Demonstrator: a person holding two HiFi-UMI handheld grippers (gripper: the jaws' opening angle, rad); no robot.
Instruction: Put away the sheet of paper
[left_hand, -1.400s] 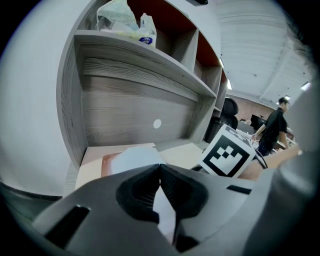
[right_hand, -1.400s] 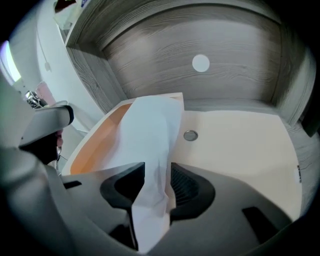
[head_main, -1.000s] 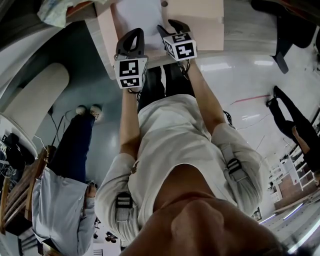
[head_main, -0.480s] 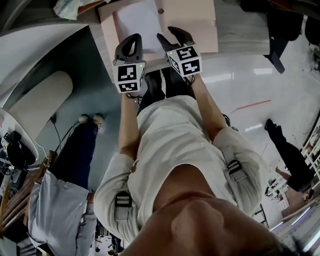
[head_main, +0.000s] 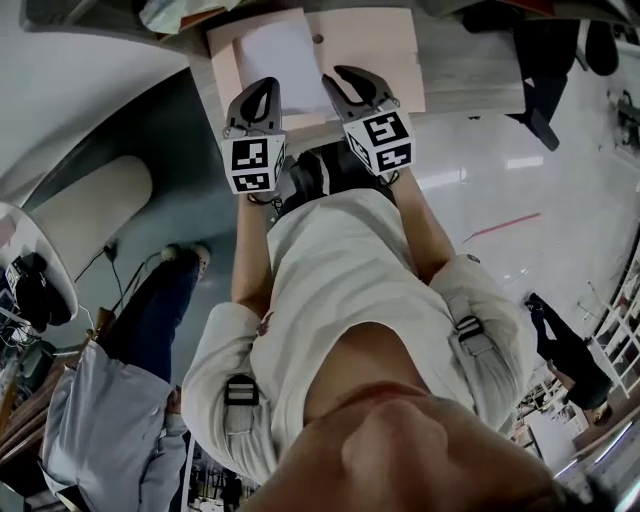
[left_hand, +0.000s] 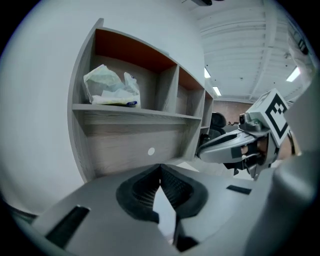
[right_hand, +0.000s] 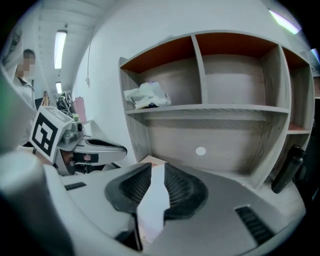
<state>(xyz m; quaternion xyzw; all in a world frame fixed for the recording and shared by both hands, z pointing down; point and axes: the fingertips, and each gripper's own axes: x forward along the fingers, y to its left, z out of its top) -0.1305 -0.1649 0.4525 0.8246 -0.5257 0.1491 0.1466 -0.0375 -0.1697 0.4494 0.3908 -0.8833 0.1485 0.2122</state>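
Observation:
The white sheet of paper (head_main: 278, 52) lies flat on a tan board (head_main: 370, 40) on the desk. Both grippers hover over the desk's near edge, side by side. My left gripper (head_main: 258, 92) (left_hand: 160, 169) has its tips touching, and nothing is held between them. My right gripper (head_main: 347, 80) (right_hand: 157, 172) stands partly open. Its jaws have just been closing and nothing is between them. The paper (right_hand: 152, 200) shows below through the gap. Each gripper view also shows the other gripper, the right gripper (left_hand: 235, 145) and the left gripper (right_hand: 85, 147).
A grey wood shelf unit (right_hand: 210, 107) (left_hand: 125, 107) stands at the back of the desk, with a crumpled bag (right_hand: 147, 95) in its upper left bay. A black bottle (right_hand: 287, 167) stands at the right. Another person (head_main: 120, 400) sits at my left.
Both grippers have risen off the desk toward the camera, the right one more. The right gripper's jaws have narrowed. The paper lies where it was.

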